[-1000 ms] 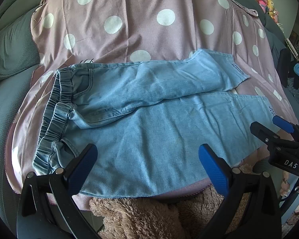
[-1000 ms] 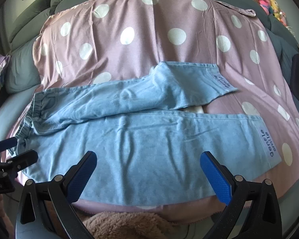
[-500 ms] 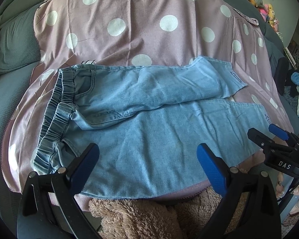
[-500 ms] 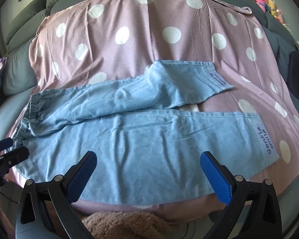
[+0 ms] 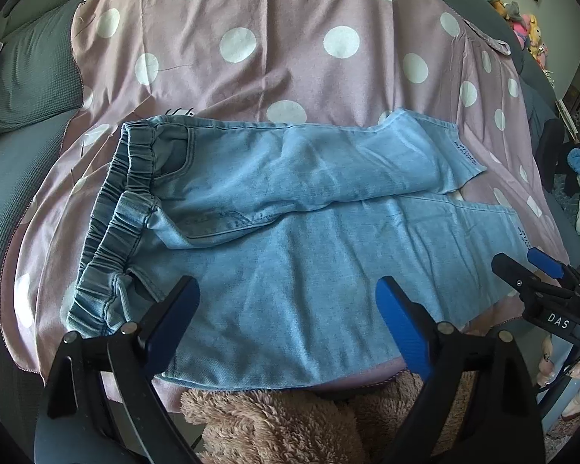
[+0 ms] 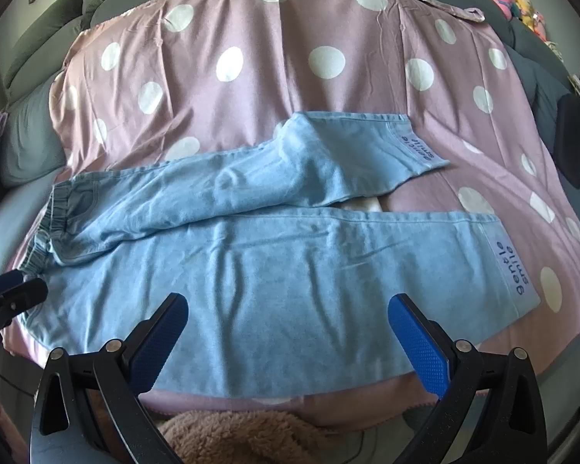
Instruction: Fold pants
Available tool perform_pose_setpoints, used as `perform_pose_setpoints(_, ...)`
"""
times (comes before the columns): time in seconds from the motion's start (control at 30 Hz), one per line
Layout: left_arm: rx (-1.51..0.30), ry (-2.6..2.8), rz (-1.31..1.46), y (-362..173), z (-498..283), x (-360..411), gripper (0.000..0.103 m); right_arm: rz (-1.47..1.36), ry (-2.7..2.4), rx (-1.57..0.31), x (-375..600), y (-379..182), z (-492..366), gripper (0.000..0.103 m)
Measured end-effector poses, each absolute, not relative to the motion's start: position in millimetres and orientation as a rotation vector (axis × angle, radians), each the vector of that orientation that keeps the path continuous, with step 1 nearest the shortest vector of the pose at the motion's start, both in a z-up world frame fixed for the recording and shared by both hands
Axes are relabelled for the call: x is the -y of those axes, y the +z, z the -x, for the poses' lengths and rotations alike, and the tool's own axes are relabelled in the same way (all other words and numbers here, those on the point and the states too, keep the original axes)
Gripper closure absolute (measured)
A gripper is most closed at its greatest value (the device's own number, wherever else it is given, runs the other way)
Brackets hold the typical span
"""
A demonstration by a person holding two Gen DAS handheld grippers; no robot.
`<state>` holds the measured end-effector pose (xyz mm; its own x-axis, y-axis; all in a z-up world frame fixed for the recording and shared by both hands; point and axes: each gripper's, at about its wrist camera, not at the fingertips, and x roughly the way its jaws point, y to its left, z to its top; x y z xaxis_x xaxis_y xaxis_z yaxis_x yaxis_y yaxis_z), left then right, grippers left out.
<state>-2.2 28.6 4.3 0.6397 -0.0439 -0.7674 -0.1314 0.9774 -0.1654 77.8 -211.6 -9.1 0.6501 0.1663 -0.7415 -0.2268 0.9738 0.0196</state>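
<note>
Meanwhile, the pants (image 5: pixel 290 232) lay flat on the dotted sheet (image 5: pixel 251 58), waistband left, while both tongs, left (image 5: pixel 286 305) just closing slightly and right (image 6: pixel 286 321), hovered open and empty above the near leg.

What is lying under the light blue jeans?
The jeans lie on a pink polka-dot sheet, which shows all around them. What is beneath the sheet is covered.

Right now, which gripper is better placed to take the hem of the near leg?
The right gripper. It sits open above the near leg's hem half, and the hem lies just to its right. The left gripper sits by the waistband, at the far end from that hem.
</note>
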Motion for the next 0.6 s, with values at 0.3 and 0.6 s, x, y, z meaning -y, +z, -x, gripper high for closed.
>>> perform_pose_setpoints(0.3, -0.895, 0.257, 0.309, -9, 6, -99, 0.011, 0.006, 0.134, -0.824, 254, -14, -92, 0.0)
perform_pose_setpoints(0.6, -1.092, 0.353, 0.536, -73, 8, -159, 0.022, -0.345, -0.221, -0.956, 420, -53, -119, 0.015)
